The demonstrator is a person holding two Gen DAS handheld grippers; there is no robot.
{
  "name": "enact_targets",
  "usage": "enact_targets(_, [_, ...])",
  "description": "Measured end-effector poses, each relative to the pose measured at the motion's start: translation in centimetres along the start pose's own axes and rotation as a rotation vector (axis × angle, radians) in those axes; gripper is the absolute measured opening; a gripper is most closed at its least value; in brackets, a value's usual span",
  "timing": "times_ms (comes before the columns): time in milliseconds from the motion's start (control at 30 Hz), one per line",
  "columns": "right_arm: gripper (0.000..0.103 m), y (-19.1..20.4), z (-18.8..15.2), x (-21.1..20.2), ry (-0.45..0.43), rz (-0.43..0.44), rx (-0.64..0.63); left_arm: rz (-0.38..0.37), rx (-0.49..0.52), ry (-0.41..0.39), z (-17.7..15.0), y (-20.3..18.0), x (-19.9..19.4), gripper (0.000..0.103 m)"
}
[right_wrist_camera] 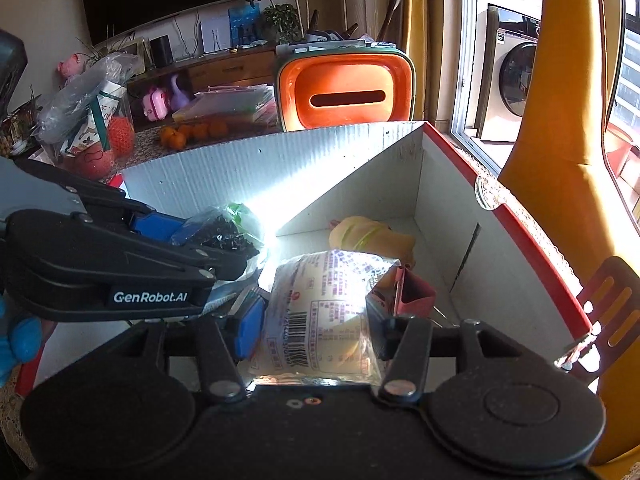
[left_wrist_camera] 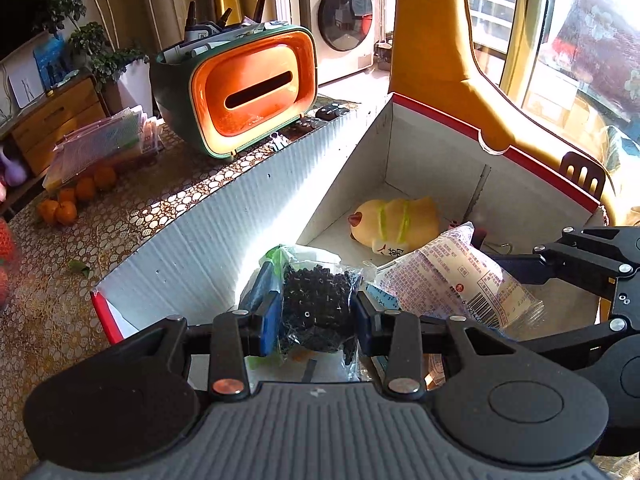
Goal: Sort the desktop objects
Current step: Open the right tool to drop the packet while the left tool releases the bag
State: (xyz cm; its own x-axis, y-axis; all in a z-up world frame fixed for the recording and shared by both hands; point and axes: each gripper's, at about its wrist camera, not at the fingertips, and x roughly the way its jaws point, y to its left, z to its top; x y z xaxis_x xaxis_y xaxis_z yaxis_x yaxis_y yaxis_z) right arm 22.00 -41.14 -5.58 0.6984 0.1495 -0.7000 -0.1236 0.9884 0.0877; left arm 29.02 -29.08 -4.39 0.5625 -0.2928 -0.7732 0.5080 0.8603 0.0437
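Observation:
A white cardboard box (left_wrist_camera: 224, 236) with a red rim stands open on the table. Over its near end my left gripper (left_wrist_camera: 316, 312) is shut on a clear bag of small black beads (left_wrist_camera: 320, 296), blue pads pressed on both sides. My right gripper (right_wrist_camera: 316, 332) is beside it, shut on a flat snack packet (right_wrist_camera: 320, 312) with pink print and a barcode, which fills the space between the pads. The left gripper (right_wrist_camera: 216, 240) and the bead bag (right_wrist_camera: 228, 236) also show in the right wrist view, and the right gripper (left_wrist_camera: 520, 304) and the packet (left_wrist_camera: 448, 276) in the left wrist view. On the box floor lies a yellow plush toy (left_wrist_camera: 394, 220).
A small pink carton (right_wrist_camera: 412, 292) stands in the box by the plush toy (right_wrist_camera: 368, 236). Behind the box are an orange and green desk organiser (left_wrist_camera: 252, 92), several oranges (left_wrist_camera: 76, 196) and plastic folders (left_wrist_camera: 108, 140). A yellow chair (left_wrist_camera: 440, 40) rises at the right. A blue-gloved hand (right_wrist_camera: 16, 340) shows at the left.

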Motion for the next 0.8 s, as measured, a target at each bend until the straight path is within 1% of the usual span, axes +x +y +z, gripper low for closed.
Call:
enact_targets(67, [0.060,0.0,0.0,-0.1,-0.003,-0.004,0.005,-0.003,-0.009,-0.005,0.0,0.1,-0.2,0.039])
enact_targets(100, [0.060,-0.1,0.1,-0.2,-0.005,-0.004,0.005,-0.007,-0.013,-0.009,-0.1,0.1,-0.4,0.043])
enact_targets(167, [0.065,-0.1,0.1,-0.4,-0.011,-0.010,0.003,-0.007,-0.022,-0.015,-0.2,0.2,-0.7,0.048])
enact_targets(233, [0.067,-0.1,0.1,-0.7,-0.016,-0.020,-0.006,-0.008,-0.033,-0.019,-0.4,0.4,-0.9,0.055])
enact_targets(300, [0.070,-0.2,0.1,-1.0,-0.018,-0.025,-0.010,-0.015,-0.049,-0.021,-0.5,0.6,-1.2,0.059])
enact_targets(333, [0.072,-0.2,0.1,-1.1,-0.017,-0.028,-0.012,-0.019,-0.054,-0.022,-0.6,0.7,-1.4,0.061])
enact_targets(433, [0.073,-0.2,0.1,-1.6,-0.019,-0.035,-0.027,-0.027,-0.058,-0.034,-0.6,0.8,-2.1,0.062])
enact_targets(567, [0.081,-0.1,0.1,-2.4,-0.032,-0.041,-0.037,-0.031,-0.063,-0.048,-0.8,0.6,-3.1,0.064])
enact_targets(667, [0.085,0.2,0.1,-3.3,-0.046,-0.045,-0.043,-0.034,-0.077,-0.057,-1.1,0.7,-3.7,0.068])
enact_targets(733, [0.086,0.3,0.0,-3.8,-0.056,-0.047,-0.050,-0.038,-0.086,-0.062,-1.3,0.8,-4.1,0.072])
enact_targets(800, [0.089,0.3,0.0,-4.3,-0.061,-0.041,-0.050,-0.041,-0.095,-0.069,-1.5,1.0,-4.7,0.072])
